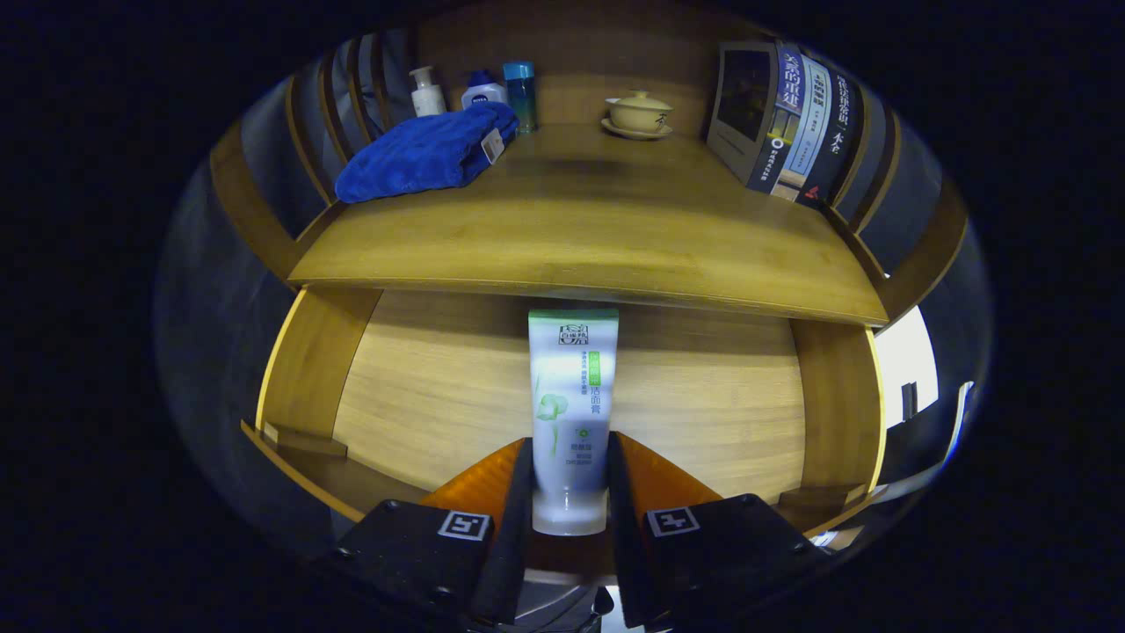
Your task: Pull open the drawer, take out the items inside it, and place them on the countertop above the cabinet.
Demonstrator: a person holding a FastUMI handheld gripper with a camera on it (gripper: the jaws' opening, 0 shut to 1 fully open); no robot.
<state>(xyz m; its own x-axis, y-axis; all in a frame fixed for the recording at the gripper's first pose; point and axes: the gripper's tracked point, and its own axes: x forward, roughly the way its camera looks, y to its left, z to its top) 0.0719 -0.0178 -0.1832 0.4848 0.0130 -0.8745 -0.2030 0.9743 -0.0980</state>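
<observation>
Inside the open drawer [422,396], a white tube [571,413] is gripped between both fingers of the tongs [569,492]; a blue towel [422,154] is seen on the surface [598,229] above.

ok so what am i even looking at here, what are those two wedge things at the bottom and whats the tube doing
This picture comes from a fisheye camera riding on a handheld two-finger gripper, looking forward along its fingers. The two wedges at the bottom are those fingers. They press on both sides of a white tube with a green band, so the tube is held, cap end nearest the camera.

Below the tube is the open wooden drawer. Just beyond it is the countertop, where the tube should go.

On the countertop: a folded blue towel, three small bottles behind it, a lidded cup on a saucer, and some books standing beside the far side.
</observation>
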